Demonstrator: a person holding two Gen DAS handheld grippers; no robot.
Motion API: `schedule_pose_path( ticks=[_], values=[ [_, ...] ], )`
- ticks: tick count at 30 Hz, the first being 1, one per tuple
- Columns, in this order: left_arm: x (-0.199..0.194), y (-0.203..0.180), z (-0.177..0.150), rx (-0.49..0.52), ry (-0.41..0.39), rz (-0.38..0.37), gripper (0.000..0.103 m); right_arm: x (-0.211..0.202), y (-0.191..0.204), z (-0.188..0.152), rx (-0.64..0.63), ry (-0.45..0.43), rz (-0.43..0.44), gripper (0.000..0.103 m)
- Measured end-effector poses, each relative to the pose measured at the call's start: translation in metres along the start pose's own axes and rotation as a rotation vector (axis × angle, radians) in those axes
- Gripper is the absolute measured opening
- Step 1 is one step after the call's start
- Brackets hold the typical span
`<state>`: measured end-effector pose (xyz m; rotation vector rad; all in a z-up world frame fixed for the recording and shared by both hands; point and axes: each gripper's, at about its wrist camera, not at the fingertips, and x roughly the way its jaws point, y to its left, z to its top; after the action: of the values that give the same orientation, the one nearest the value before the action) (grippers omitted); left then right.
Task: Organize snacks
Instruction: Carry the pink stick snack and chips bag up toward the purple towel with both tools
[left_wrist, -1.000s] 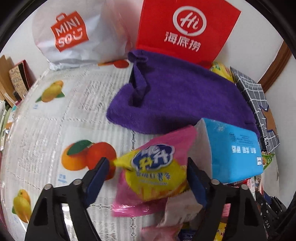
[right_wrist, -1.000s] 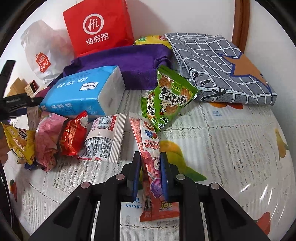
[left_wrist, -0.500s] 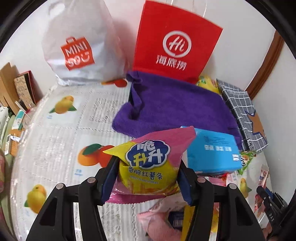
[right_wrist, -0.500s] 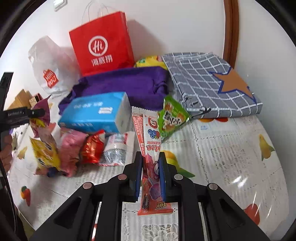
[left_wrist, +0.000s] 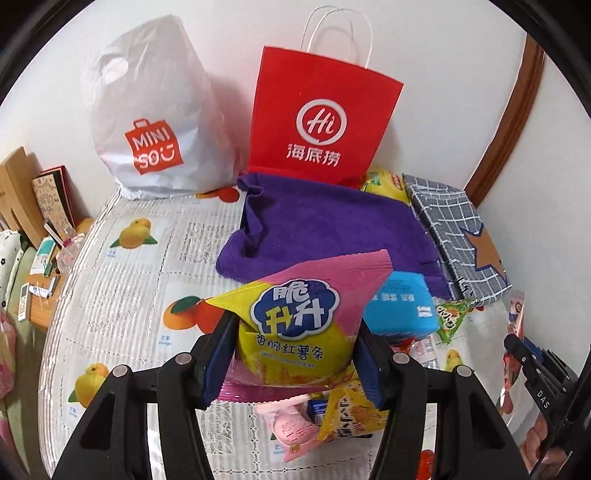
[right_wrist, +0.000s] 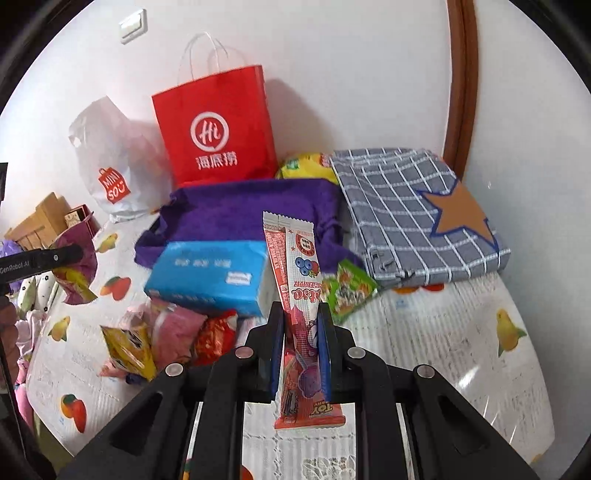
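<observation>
Yellow-pink sweet-potato bag (left_wrist: 295, 332) pinched in left gripper (left_wrist: 295, 365), pink candy stick (right_wrist: 301, 325) clamped in right gripper (right_wrist: 301, 354); both aloft, in front of purple towel (left_wrist: 332, 225). Carry step, apparently. Next: pick a drop spot, perhaps beyond that towel, then release.

Two black hand-held grippers up close, blue pads and silver screws on show.
In the lower half of the left wrist view, the left gripper (left_wrist: 295, 354) shows matte black angular arms, four round silver screw heads across its linkage, and blue pads lining the inner faces of its fingers (left_wrist: 218, 360). Lower centre of the right wrist view, the right gripper (right_wrist: 301, 350) looks the same: black frame, four silver screws, blue-lined fingers (right_wrist: 324, 354). At the left edge of that view the other gripper's black bar carries white "GenRobot.AI" lettering. In the left view's lower right corner, black hardware reads "DAS" in white.
</observation>
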<state>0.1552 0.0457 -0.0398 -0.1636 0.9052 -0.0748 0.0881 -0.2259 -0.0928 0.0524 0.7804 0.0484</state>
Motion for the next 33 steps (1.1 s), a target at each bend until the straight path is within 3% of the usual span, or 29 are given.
schedule_pose_path(
  ticks=[15, 33],
  values=[
    [-0.003, -0.039, 0.029, 0.051, -0.02, -0.07, 0.057, 0.0, 0.031, 0.046, -0.068, -0.025, 0.059, 0.017],
    [0.04, -0.043, 0.083, 0.092, -0.014, -0.035, 0.057, 0.063, 0.039, 0.116, -0.082, -0.041, 0.052, 0.017]
  ],
)
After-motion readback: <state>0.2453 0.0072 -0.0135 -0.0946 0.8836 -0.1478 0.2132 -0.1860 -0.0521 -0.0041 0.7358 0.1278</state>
